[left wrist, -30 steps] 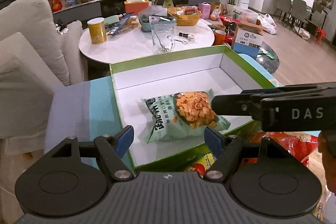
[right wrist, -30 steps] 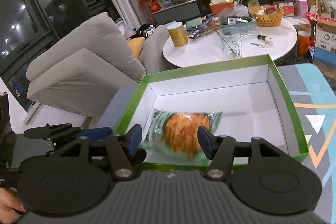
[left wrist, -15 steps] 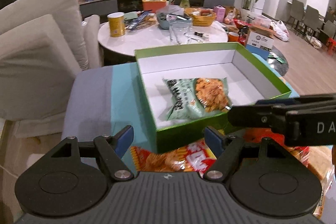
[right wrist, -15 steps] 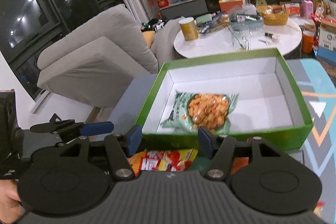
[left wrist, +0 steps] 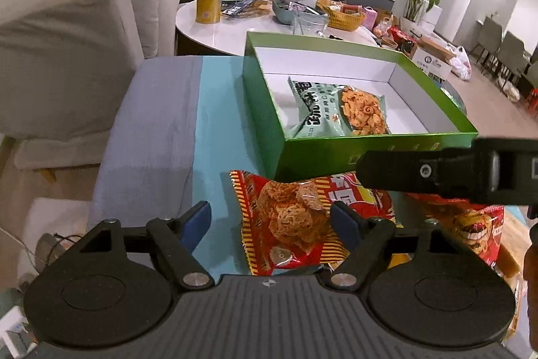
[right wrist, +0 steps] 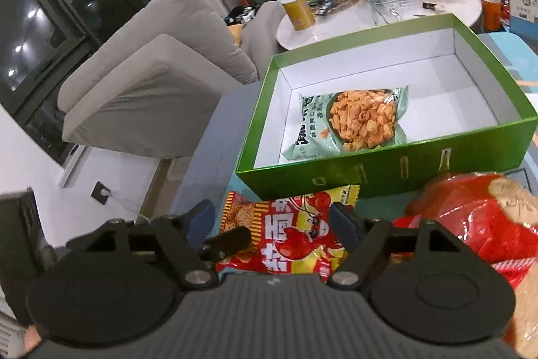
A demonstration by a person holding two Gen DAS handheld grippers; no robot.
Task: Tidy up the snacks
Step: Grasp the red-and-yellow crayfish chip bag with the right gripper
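Below the green box, in the lower middle of both views, lay the red and yellow snack bag, flat on the blue cloth and touching the near wall of the box. We held our left gripper just over this bag, and its jaws had just been opening; they stood wide, one finger at the left of the bag and one over its right part, and nothing was gripped between them. We judge that we opened them so that the wide bag could fit inside. Our right gripper hung over the same bag from the other side, its jaws also apart and empty, probably to wait or to help. The green snack bag already lay inside the box, in the lower left part of the white floor, so the rest of the floor was free for more bags. At the right edge a shiny red bag lay outside the box, not yet sorted. One bag was in; at least two remained outside.
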